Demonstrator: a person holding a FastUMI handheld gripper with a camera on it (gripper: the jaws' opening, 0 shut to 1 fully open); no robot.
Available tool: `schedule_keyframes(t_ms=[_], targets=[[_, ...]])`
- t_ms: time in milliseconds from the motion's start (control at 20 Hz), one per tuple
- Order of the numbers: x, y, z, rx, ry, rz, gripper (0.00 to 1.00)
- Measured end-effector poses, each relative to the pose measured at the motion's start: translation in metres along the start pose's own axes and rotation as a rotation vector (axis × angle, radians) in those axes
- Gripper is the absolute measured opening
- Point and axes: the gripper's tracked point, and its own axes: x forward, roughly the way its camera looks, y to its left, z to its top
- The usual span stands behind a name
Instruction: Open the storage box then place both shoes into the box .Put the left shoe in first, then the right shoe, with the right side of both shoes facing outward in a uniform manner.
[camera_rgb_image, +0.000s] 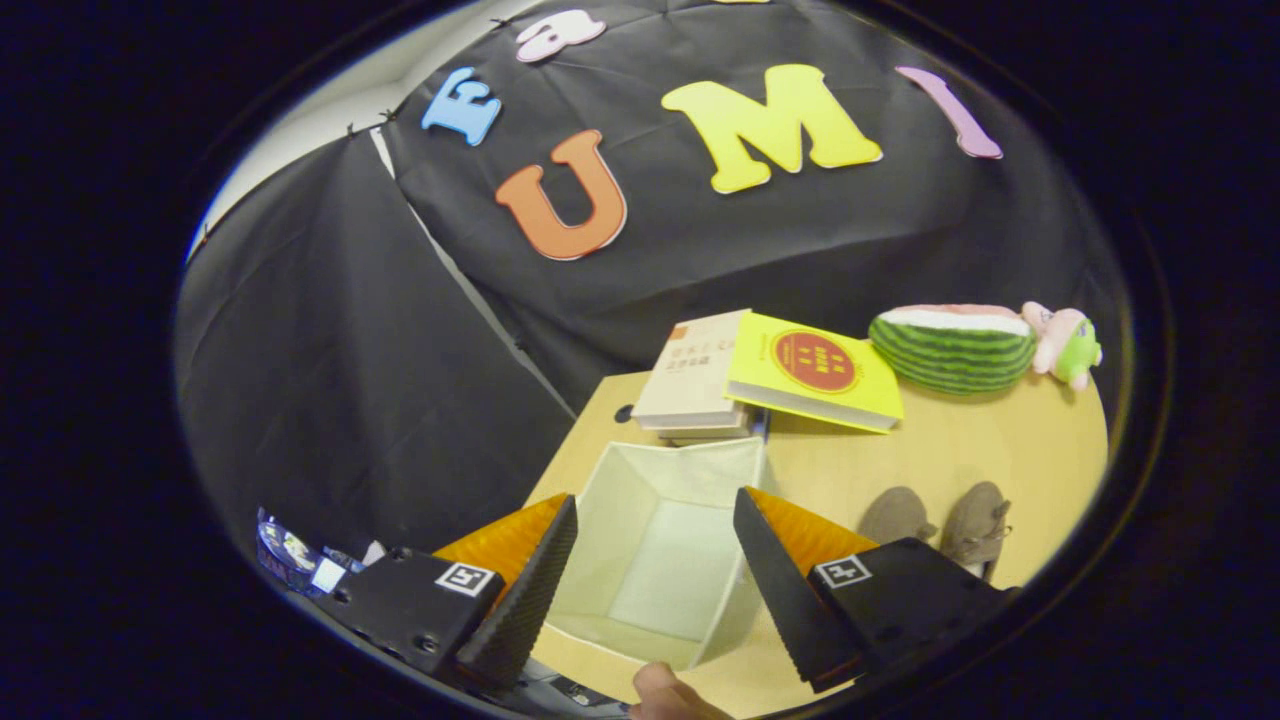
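A white fabric storage box (690, 462) stands open on the wooden table, its inside bare, right between and just ahead of my fingers. My gripper (655, 520) hangs above it, open, with nothing between the fingers. Two brown shoes (940, 515) lie side by side on the table to the right of the box, partly hidden behind my right finger (775, 575).
Beyond the box lies a stack of books (690, 385) with a yellow book (812, 370) leaning on it. A watermelon plush (952, 347) and a small pink-green plush toy (1068, 345) sit at the table's far right. A fingertip (668, 692) shows below the box.
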Motion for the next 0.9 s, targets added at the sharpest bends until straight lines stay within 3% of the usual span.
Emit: schedule_keyframes(t_ms=[300,500,650,900], targets=[[-0.015,-0.088,-0.031,-0.02,0.081,-0.152,1.0],[-0.017,-0.122,-0.057,-0.003,0.153,-0.202,1.0],[-0.008,-0.147,-0.088,-0.006,0.24,-0.223,0.96],[0.0,-0.19,-0.129,-0.092,0.361,-0.33,0.86]])
